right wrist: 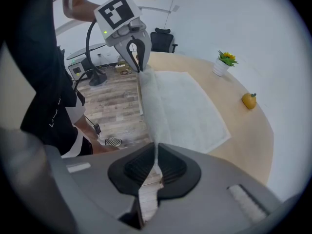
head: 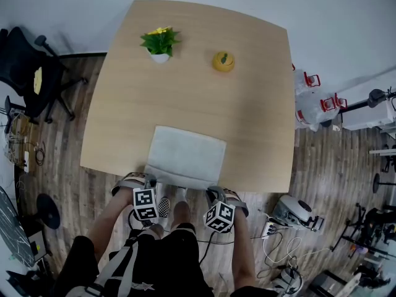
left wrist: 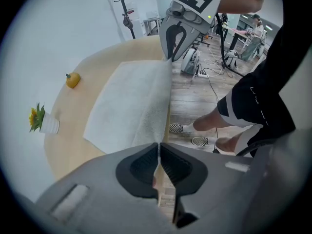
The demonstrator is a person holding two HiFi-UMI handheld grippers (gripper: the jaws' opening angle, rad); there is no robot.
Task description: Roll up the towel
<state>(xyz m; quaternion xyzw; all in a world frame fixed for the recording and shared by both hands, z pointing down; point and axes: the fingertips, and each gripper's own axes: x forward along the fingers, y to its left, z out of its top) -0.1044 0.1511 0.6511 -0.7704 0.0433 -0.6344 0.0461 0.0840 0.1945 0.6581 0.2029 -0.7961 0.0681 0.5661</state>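
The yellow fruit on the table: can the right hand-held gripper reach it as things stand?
Probably not yet. The right hand-held gripper is shut on a near corner of the towel, and the yellow fruit sits across the table; the path is bare, but it must let go first.

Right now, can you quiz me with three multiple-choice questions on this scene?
1. Where does the towel lie? A near table edge; B far table edge; C on the floor.
2. How many other things stand on the table? A one; B two; C four.
3. The left gripper and right gripper are: A open; B shut on the towel; C out of sight.
Key: 1 A, it reaches the person's side. 2 B, potted plant and yellow fruit. 3 B, both pinch its near edge.
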